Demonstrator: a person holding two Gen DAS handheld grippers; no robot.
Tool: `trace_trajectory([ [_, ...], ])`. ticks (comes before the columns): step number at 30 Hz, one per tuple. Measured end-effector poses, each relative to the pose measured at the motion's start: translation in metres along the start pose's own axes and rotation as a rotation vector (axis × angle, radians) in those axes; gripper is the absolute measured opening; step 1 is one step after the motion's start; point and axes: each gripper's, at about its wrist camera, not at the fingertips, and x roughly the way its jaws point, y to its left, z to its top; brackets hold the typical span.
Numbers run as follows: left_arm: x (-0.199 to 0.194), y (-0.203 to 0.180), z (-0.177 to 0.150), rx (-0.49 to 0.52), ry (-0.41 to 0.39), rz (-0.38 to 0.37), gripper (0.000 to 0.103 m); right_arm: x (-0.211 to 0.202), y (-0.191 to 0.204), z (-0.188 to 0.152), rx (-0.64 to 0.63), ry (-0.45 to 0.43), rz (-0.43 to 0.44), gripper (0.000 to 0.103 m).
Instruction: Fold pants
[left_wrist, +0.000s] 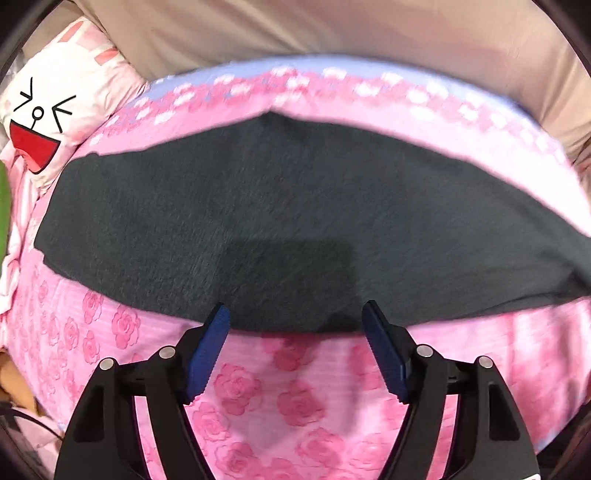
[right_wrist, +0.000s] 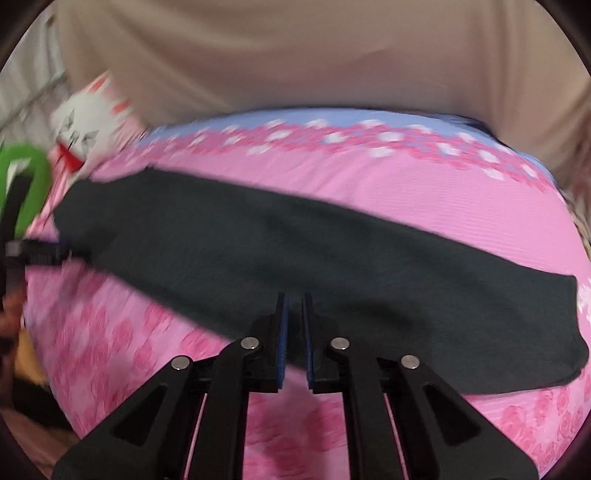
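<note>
My left gripper (left_wrist: 295, 314) has its jaws spread wide apart, the blue pads (left_wrist: 207, 354) angled outward, with nothing between them. Their tips sit right at the near edge of the pants (left_wrist: 295, 206); I cannot tell whether they touch the cloth. My right gripper (right_wrist: 294, 314) has its jaws drawn nearly together, and the near edge of the pants (right_wrist: 295, 258) runs into the narrow gap between the pads (right_wrist: 282, 332); the dark fabric seems pinched there, though motion blur keeps me from being sure.

The pants are dark grey, laid flat in a long band across the bed (left_wrist: 295, 398), which wears a pink cover printed with roses. In the right wrist view the band runs from the far left side of the bed down to the near right, ending in a rounded edge close to the bed's right side. At its left end I see the other gripper (right_wrist: 37, 254) meeting the cloth edge.

Along the bed's far edge the cover turns pale blue with white and pink blossoms (left_wrist: 332, 85). At the far left corner lies a white and pink pillow (left_wrist: 48, 122) with a laughing cartoon face. Beige fabric (left_wrist: 295, 33) hangs behind the bed. A green shape (right_wrist: 26, 184) shows at the left edge.
</note>
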Motion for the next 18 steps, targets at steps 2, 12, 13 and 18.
trace_trajectory([
  [2, -0.006, -0.008, 0.006, 0.000, -0.031, 0.008, 0.076, 0.009, 0.014, -0.004, -0.038, 0.020, 0.008, 0.009],
  [12, -0.008, -0.032, 0.013, 0.003, -0.051, -0.011, 0.081, 0.000, 0.011, 0.004, -0.030, 0.019, 0.077, 0.000],
  [13, -0.007, -0.029, 0.013, -0.001, -0.049, -0.006, 0.081, -0.006, 0.011, 0.003, -0.020, 0.009, 0.096, 0.000],
  [18, 0.007, -0.024, 0.013, -0.040, -0.004, -0.020, 0.081, -0.012, 0.017, -0.007, -0.083, -0.020, 0.010, 0.019],
])
